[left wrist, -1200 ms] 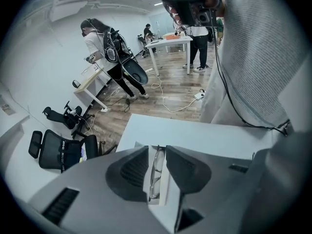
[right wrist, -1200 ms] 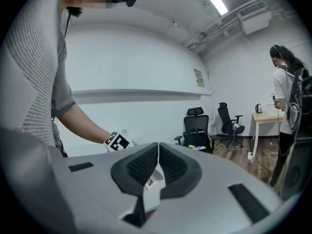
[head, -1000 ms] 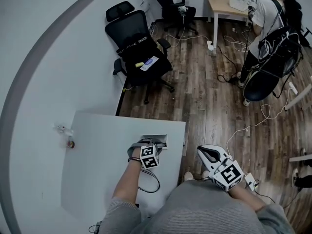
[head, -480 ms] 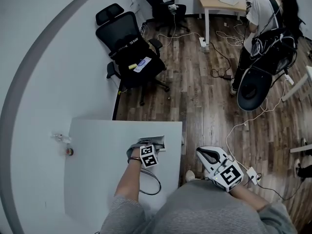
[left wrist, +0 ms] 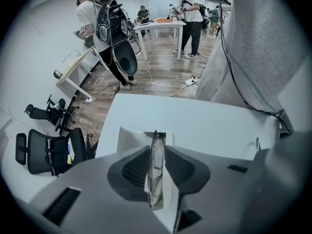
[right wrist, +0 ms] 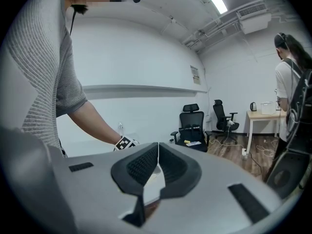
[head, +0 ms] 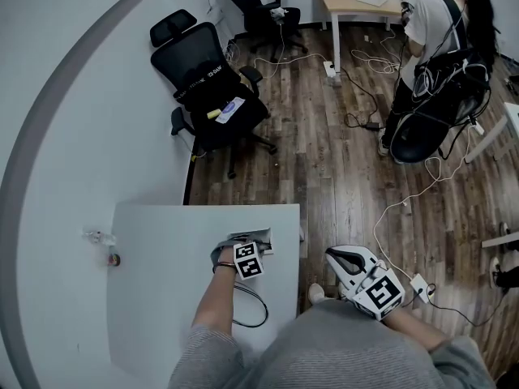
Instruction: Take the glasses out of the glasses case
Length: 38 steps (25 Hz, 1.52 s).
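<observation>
Left gripper (head: 246, 242) points steeply down over the tabletop (head: 162, 258), near its far right corner. Pale glasses case (head: 263, 235) lies open under it. In the left gripper view the glasses (left wrist: 155, 169) stand edge-on between the fingers (left wrist: 134, 167), low against the case; fingers have just been closing and now press the frame from both sides. Cannot tell whether the glasses are clear of the case.

Right gripper (head: 336, 254) is held off the tabletop edge, over the wood floor, fingers together with nothing between them.

Small bottle (head: 97, 237) stands at the tabletop's left edge, well apart. Black cable (head: 253, 306) loops near the person's forearm.
</observation>
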Each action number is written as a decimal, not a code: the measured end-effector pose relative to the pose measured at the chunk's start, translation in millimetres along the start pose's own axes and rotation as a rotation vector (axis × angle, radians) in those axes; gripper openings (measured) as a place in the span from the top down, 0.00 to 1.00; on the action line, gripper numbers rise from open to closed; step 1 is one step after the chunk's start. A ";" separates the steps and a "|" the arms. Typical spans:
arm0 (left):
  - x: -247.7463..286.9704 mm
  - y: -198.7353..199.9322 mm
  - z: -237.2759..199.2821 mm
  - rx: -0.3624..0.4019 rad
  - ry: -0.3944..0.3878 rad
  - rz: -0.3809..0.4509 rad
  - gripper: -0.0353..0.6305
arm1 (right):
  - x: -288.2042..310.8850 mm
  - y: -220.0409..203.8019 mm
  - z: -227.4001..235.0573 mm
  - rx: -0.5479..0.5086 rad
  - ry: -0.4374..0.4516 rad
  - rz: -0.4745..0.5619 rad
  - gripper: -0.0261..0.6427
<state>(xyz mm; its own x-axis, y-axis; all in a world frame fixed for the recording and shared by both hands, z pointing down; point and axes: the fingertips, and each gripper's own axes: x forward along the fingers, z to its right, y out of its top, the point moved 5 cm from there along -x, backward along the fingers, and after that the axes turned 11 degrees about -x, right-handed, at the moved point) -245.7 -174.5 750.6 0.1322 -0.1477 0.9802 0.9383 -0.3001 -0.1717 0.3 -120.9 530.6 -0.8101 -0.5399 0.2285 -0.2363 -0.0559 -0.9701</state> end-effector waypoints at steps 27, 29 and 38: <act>4.2 -4.3 1.6 -0.033 0.114 -0.024 0.91 | 3.3 -6.4 1.1 0.001 0.004 -0.004 0.94; 3.0 -3.3 1.2 -0.037 0.124 -0.023 0.91 | 2.5 -6.1 1.2 0.001 0.001 0.001 0.94; -4.9 -0.2 -3.2 -0.052 0.147 -0.020 0.91 | 0.8 -3.2 1.6 -0.007 0.003 0.009 0.94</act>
<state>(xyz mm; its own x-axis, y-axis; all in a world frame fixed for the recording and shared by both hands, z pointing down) -247.5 -176.7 745.5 0.0622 -0.2765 0.9590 0.9218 -0.3525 -0.1614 1.3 -122.5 533.7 -0.8139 -0.5377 0.2200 -0.2327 -0.0452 -0.9715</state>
